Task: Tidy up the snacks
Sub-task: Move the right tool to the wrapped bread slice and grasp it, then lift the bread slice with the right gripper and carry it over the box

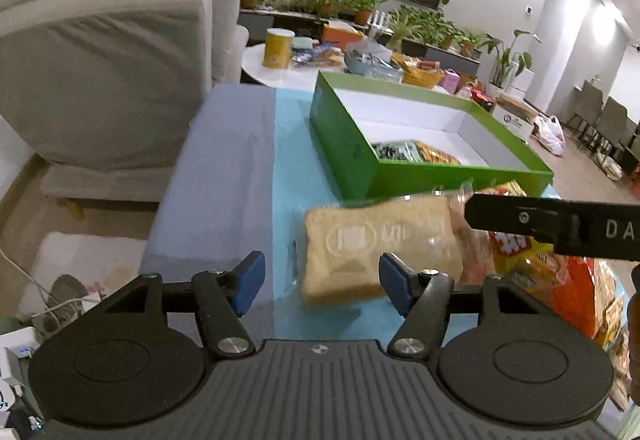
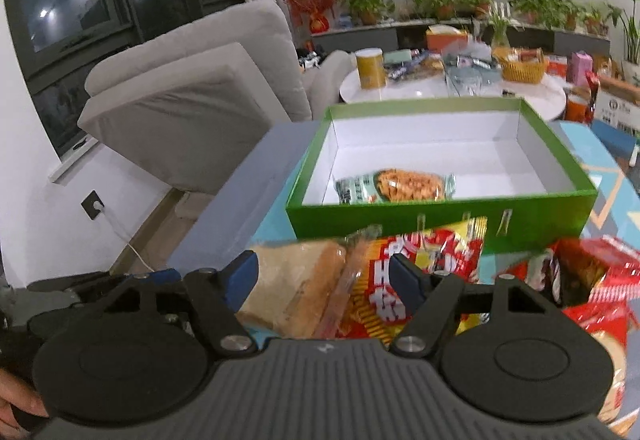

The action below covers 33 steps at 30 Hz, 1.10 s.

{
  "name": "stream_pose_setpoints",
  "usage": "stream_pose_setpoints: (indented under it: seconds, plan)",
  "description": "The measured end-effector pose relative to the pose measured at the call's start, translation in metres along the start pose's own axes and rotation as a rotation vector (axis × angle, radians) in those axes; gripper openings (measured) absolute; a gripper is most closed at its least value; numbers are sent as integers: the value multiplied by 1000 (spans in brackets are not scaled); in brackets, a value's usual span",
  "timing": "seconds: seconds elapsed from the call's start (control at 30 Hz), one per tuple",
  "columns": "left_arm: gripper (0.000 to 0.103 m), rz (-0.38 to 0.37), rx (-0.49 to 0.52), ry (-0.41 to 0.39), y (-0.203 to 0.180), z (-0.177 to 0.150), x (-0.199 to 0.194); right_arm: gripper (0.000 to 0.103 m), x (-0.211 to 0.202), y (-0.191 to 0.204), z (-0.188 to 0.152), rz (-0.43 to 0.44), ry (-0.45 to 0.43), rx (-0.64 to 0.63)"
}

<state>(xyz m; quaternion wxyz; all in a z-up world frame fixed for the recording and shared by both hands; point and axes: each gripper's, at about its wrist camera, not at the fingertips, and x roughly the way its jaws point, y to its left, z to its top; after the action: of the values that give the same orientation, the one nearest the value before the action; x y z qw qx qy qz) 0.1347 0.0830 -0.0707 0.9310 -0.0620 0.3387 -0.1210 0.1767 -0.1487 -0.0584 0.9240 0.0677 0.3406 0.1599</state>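
A green box (image 1: 400,176) with a white inside stands on the blue table and holds one snack bag (image 2: 394,186). In front of it lies a clear-wrapped bread slice (image 1: 376,248), a yellow-red snack bag (image 2: 408,280) and red snack bags (image 2: 592,272). My left gripper (image 1: 322,282) is open, low over the table, with the bread just beyond its right finger. My right gripper (image 2: 324,280) is open over the bread (image 2: 296,288) and the yellow-red bag; its black body (image 1: 552,226) shows at the right of the left wrist view.
A grey sofa (image 1: 108,72) stands left of the table. A grey cloth (image 1: 224,180) covers the table's left part. Behind, a round white table (image 2: 440,88) carries a yellow can (image 2: 370,68), a basket and more snacks. Plants and a TV line the far wall.
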Motion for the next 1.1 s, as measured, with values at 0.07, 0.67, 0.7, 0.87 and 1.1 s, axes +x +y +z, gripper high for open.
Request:
stream_pose_setpoints:
  seconds: [0.07, 0.67, 0.7, 0.87, 1.1]
  plan:
    - [62, -11, 7, 13, 0, -4, 3, 59, 2, 0, -3, -1, 13, 9]
    - [66, -61, 107, 68, -6, -17, 9, 60, 15, 5, -12, -20, 34, -35]
    - [66, -57, 106, 69, -6, -16, 12, 60, 15, 6, -12, -21, 35, -37]
    - [66, -66, 93, 79, -6, -13, 23, 60, 17, 7, -11, -21, 39, -45]
    - [62, -74, 105, 75, -8, -12, 31, 60, 22, 11, -13, -9, 48, -67]
